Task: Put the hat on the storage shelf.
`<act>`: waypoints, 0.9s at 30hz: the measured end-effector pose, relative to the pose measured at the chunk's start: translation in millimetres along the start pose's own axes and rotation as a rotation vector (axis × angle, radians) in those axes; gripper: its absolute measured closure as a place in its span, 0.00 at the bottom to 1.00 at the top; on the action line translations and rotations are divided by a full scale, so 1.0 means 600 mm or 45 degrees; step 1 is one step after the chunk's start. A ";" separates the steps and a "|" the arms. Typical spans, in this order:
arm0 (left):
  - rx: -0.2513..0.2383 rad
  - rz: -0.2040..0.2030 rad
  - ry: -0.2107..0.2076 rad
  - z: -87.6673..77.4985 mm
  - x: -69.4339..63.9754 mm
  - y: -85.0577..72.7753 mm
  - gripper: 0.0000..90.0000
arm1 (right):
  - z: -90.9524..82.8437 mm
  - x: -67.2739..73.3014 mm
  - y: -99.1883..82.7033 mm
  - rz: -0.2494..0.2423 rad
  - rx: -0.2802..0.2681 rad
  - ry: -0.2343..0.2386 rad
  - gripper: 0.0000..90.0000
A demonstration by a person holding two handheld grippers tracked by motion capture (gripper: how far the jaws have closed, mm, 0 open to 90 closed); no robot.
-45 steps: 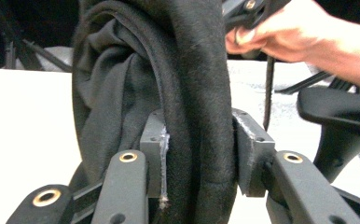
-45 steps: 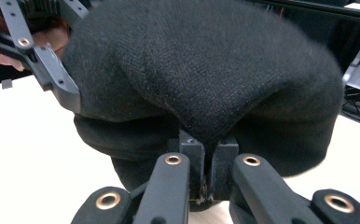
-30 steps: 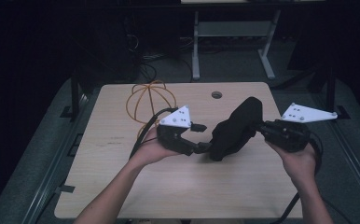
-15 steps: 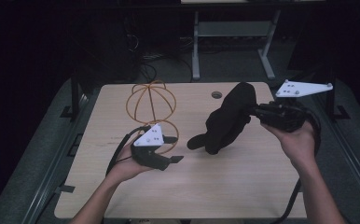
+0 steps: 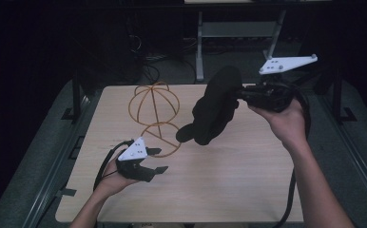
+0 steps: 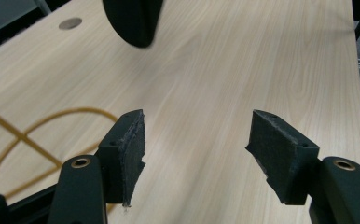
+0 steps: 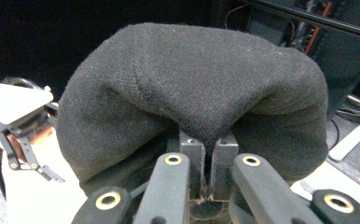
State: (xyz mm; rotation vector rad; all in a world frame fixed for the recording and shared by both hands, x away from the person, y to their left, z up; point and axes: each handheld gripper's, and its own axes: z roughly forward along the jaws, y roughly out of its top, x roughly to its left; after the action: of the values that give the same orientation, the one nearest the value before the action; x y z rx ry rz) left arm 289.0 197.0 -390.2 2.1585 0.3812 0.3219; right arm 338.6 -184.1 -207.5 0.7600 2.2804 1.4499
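left gripper (image 5: pixel 155 161): off hat, lowered near stand (image 5: pixel 155 102), jaws just opening, empty | right gripper (image 5: pixel 242 95): clamped on hat (image 5: pixel 215 107), raised higher above table (image 5: pixel 248 180) | next: likely hat onto stand

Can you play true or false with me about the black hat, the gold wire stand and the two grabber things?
1. The right gripper pinches the black hat. True.
2. The hat sits on the gold wire stand. False: the hat hangs in the air beside the stand, off the table.
3. The left gripper is shut on the stand. False: its jaws have just been opening, with only bare table between them.
4. The wire stand stands on the table. True.
5. The left gripper is higher than the right one. False: in the high view it is low by the table, while the right gripper holds the hat up.
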 end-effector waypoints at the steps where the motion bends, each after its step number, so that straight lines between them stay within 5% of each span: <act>1: 0.000 -0.011 0.002 0.000 -0.001 -0.006 0.40 | 0.005 0.001 0.008 -0.008 0.003 0.003 0.97; 11: 0.019 -0.038 -0.002 0.005 -0.008 -0.043 0.39 | 0.072 0.017 0.095 -0.100 0.053 0.076 0.97; 27: 0.025 -0.007 -0.053 0.020 -0.008 -0.043 0.38 | 0.231 0.034 0.202 -0.174 0.264 0.186 0.97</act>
State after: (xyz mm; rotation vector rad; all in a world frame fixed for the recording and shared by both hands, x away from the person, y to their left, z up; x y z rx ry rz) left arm 284.8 200.6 -418.4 2.1792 0.3681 0.2709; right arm 428.1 -30.3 -156.9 0.5564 2.5682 1.2600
